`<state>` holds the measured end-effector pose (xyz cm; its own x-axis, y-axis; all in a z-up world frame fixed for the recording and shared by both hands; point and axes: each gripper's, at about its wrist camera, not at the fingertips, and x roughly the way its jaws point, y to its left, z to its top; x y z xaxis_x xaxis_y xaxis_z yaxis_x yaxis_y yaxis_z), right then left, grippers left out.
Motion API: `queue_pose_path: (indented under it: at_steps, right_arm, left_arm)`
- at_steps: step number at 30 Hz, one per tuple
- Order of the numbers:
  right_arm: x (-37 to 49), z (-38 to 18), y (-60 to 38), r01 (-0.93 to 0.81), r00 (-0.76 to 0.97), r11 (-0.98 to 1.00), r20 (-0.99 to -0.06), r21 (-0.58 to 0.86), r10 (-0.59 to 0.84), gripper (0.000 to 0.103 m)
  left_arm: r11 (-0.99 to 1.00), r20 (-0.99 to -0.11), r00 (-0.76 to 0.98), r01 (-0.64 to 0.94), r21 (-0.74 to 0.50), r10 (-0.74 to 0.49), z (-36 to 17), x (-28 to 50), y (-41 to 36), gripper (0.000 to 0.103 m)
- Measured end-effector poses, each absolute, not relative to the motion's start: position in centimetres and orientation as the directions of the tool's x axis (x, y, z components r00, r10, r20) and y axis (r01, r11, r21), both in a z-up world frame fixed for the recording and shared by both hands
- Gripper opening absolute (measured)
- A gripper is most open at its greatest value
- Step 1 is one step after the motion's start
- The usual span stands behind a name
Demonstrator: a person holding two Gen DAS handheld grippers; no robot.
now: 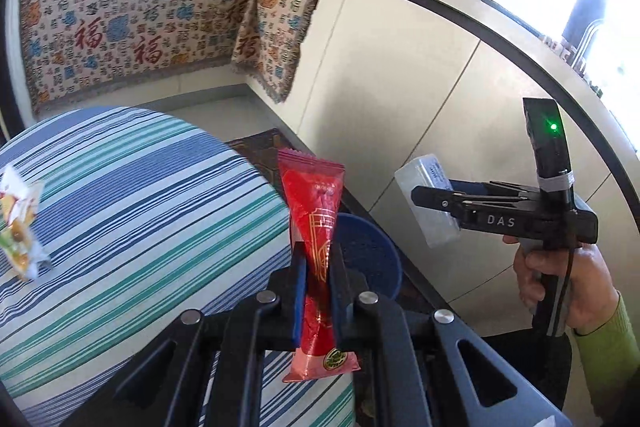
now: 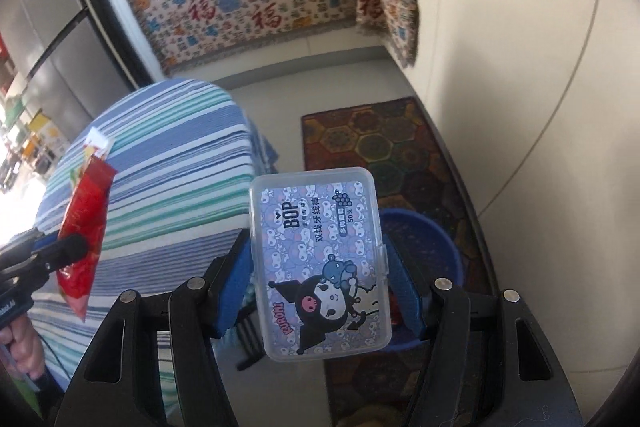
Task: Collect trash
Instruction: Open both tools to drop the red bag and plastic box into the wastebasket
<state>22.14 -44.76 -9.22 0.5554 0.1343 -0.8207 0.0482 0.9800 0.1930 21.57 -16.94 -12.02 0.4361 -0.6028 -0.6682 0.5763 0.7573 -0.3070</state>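
Observation:
My left gripper [image 1: 318,267] is shut on a red snack wrapper [image 1: 316,211], held upright past the right edge of the striped table [image 1: 132,195]; the wrapper also shows in the right wrist view [image 2: 82,239]. My right gripper [image 2: 320,267] is shut on a clear plastic floss-pick box [image 2: 320,267] with a cartoon label; the box also shows in the left wrist view [image 1: 430,203]. A blue bin [image 1: 372,259] stands on the floor below both grippers, also in the right wrist view [image 2: 424,247]. Another white and yellow wrapper [image 1: 18,223] lies on the table at the left.
White cabinets [image 1: 400,87] run along the right under a countertop. A patterned cloth [image 1: 140,15] covers the back counter with pots on top. A dark patterned rug [image 2: 384,155] lies on the floor by the bin.

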Motion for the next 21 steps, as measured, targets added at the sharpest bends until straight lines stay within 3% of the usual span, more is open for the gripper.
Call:
queue_pose_path:
  at_steps: [8, 21]
  right_arm:
    - [23.0, -14.0, -51.5, 0.198, 0.543, 0.954, -0.836, 0.228, 0.087, 0.066]
    - [23.9, -18.2, -56.3, 0.31, 0.523, 0.889, -0.842, 0.337, 0.136, 0.066]
  left_arm:
    - [0.694, -0.693, 0.341, 0.646, -0.317, -0.634, -14.7, 23.3, -27.7, 0.01]
    - [0.676, -0.746, 0.295, 0.686, -0.27, -0.597, -20.0, 25.3, -36.1, 0.01]
